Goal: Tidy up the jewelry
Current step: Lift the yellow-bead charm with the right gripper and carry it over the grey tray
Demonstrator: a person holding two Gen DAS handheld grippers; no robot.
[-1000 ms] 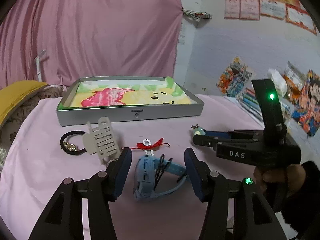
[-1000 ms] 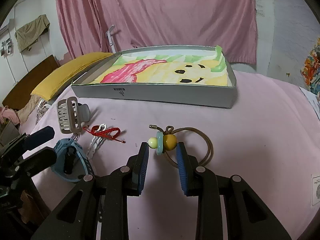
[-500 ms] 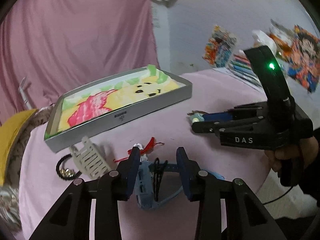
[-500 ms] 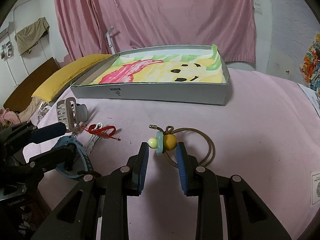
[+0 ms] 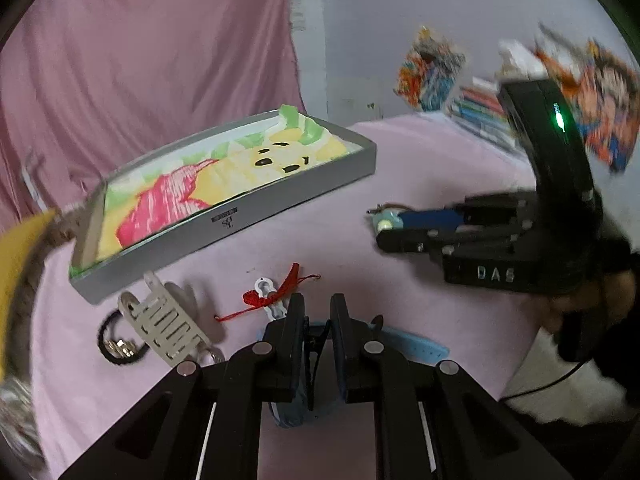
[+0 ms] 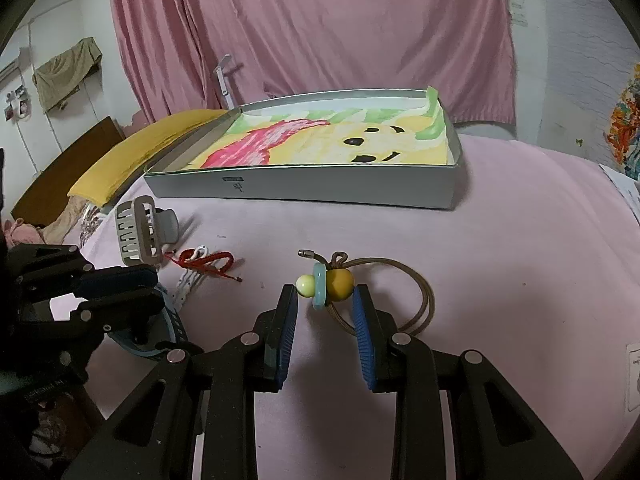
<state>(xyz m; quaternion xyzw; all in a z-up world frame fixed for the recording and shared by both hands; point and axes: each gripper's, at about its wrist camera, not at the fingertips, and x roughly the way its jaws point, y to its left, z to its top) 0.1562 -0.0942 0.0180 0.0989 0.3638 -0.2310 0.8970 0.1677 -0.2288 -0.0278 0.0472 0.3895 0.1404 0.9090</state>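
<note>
- Left gripper [image 5: 318, 322]: jaws drawn narrow, clamped on the blue watch [image 5: 412, 346]. The watch body sits between the fingers, the strap sticks out to the right of them.
- Right gripper [image 6: 325, 320]: jaws apart at a medium gap and holding nothing. The bead necklace [image 6: 334, 280] lies on the pink cloth [image 6: 520, 260] just past the fingertips, its beads in line with the gap. The brown cord loops off to the right of the right finger.
- Ahead-left of the left gripper: red string bracelet [image 5: 276, 300] over a white clip [image 5: 269, 298], then the beige claw clip [image 5: 166, 326], with the black hair tie [image 5: 116, 348] behind it.
- Gray tray [image 6: 320, 188] with a cartoon liner is farther ahead of both grippers, well apart from the items.
</note>
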